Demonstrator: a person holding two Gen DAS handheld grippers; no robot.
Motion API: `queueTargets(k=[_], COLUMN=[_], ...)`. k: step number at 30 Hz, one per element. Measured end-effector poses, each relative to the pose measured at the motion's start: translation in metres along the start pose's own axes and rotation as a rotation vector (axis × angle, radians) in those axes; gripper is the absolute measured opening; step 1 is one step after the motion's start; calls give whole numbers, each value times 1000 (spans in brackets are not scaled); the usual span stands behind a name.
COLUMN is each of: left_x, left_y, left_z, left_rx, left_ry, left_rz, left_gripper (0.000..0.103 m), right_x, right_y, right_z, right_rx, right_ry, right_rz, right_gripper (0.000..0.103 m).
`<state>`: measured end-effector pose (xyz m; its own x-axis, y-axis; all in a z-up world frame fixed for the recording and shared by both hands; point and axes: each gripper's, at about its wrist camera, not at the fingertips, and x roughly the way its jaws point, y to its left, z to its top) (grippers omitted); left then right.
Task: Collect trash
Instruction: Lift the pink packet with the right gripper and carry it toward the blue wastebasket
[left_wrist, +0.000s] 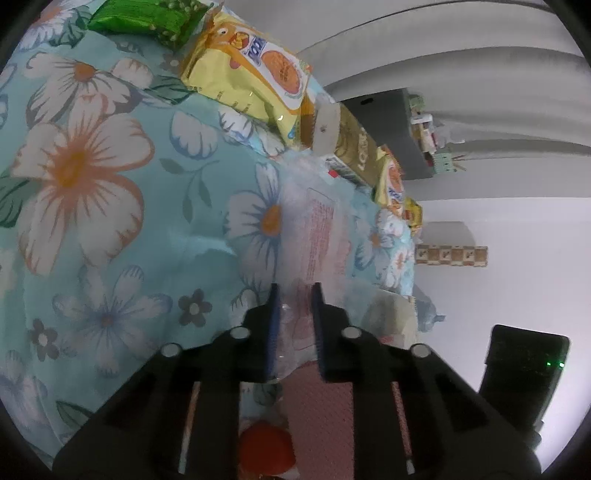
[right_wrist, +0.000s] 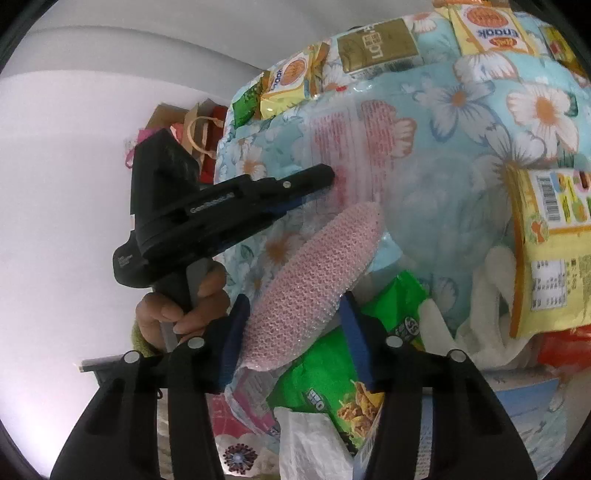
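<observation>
The left gripper (left_wrist: 294, 295) is pinching the near edge of a clear plastic bag with red print (left_wrist: 325, 229), which is lying on the flowery sheet (left_wrist: 110, 206) and stretching away toward 12 o'clock. The right gripper (right_wrist: 293, 306) is squeezing a pink knobbly wrapper (right_wrist: 314, 273) that is sticking out toward 1 o'clock, its jaws standing partway apart around it. A green snack bag (right_wrist: 332, 376) is lying just under it at 5 o'clock, and a yellow snack bag (right_wrist: 550, 243) is sitting at 3 o'clock.
</observation>
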<state>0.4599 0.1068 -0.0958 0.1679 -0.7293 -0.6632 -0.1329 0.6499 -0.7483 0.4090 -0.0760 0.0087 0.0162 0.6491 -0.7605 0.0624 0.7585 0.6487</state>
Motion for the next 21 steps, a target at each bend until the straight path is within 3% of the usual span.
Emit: queueTargets(k=[5, 11, 21], left_x=[-27, -79, -180], left_y=[-3, -26, -85], left_z=[-6, -23, -91], left_rx=[21, 103, 278], left_ry=[-62, -175, -365], left_rz=[-41, -66, -32], left_gripper=[2, 2, 1], right_x=[-15, -45, -111], right_y=[-2, 6, 39], right_z=[-6, -19, -66], right_rx=[-9, -39, -142], right_ry=[-52, -142, -279], right_rz=[33, 111, 207], right_gripper=[35, 32, 30])
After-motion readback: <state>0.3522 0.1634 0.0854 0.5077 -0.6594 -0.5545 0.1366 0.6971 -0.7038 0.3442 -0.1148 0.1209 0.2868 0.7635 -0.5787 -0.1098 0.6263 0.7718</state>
